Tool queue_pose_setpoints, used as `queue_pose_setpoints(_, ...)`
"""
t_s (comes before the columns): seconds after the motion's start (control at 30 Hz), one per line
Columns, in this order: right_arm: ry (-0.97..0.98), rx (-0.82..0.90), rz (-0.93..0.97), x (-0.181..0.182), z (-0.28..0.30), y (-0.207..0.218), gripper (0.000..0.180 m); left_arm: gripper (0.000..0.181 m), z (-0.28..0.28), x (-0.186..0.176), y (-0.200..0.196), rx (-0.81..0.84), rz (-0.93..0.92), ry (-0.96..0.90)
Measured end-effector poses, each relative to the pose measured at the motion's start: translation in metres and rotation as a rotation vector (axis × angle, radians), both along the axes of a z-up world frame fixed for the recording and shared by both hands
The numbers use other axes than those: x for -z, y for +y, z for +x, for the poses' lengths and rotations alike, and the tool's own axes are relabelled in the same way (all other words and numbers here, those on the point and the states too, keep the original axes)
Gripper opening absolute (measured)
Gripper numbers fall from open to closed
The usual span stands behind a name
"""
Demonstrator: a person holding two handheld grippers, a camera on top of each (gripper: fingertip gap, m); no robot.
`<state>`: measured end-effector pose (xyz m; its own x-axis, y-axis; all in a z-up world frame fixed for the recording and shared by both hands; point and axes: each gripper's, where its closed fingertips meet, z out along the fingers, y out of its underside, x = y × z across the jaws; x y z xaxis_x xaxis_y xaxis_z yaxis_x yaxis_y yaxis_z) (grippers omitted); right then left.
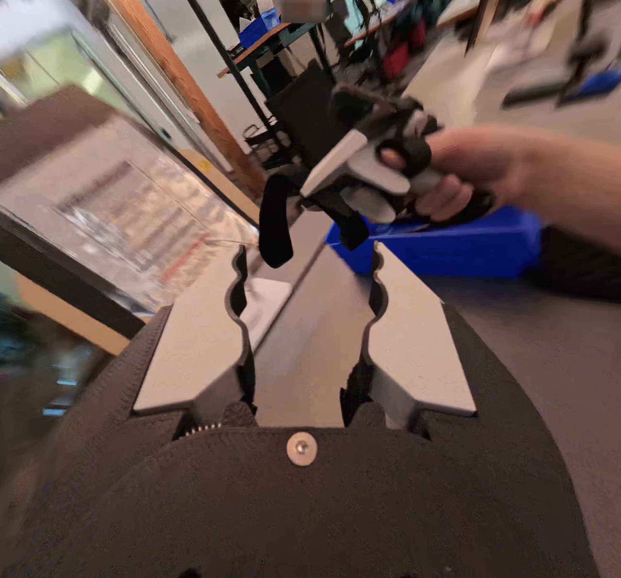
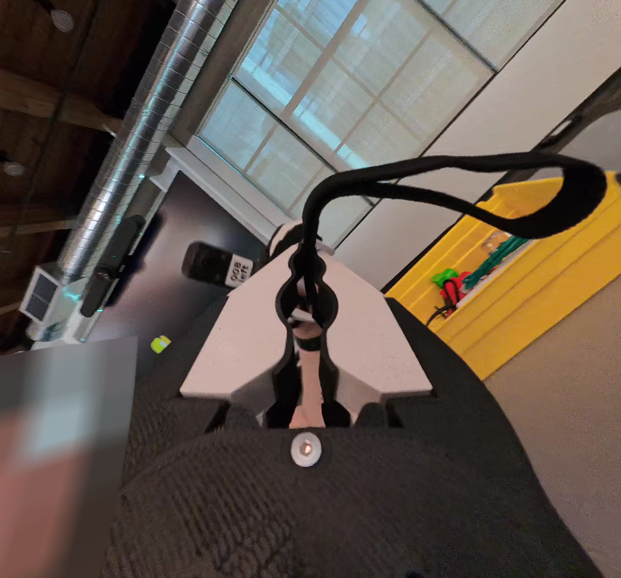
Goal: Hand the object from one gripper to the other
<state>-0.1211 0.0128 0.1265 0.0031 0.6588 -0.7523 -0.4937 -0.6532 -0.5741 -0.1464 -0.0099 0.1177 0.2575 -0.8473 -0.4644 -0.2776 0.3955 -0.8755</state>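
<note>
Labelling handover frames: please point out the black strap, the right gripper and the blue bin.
black strap (image 1: 275, 222), left wrist view, hanging loop.
right gripper (image 2: 306, 253), right wrist view, between fingertips.
blue bin (image 1: 447, 253), left wrist view, side wall.

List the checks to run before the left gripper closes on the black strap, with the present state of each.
1. Right gripper shut on the black strap: ok.
2. Left gripper open, nothing between its fingers: ok.
3. Strap's free loop hangs clear of the right gripper's fingers, reachable: ok.
4. Strap between the left gripper's fingers: not ok; in the left wrist view it hangs just beyond the fingertips, left of centre.
5. Blue bin clear of the approach path: cannot tell.
6. Firmness of the right gripper's hold: cannot tell.
</note>
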Motion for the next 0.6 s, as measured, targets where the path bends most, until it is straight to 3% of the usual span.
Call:
queue_pose_setpoints(0.17, 0.07, -0.064, -0.077, -0.005, -0.006, -0.006, 0.0, 0.062, 0.01, 0.012, -0.002, -0.15, 0.593, 0.179)
queue_pose_setpoints(0.4, 0.196, -0.072, -0.152, -0.011, -0.004, -0.004, 0.0, 0.049, 0.021, 0.007, -0.007, -0.228, 0.907, 0.177)
queue_pose_setpoints(0.6, 0.245, -0.098, -0.227, -0.003, -0.011, 0.002, 0.0, 0.046, 0.025, 0.011, -0.007, -0.263, 1.029, 0.241)
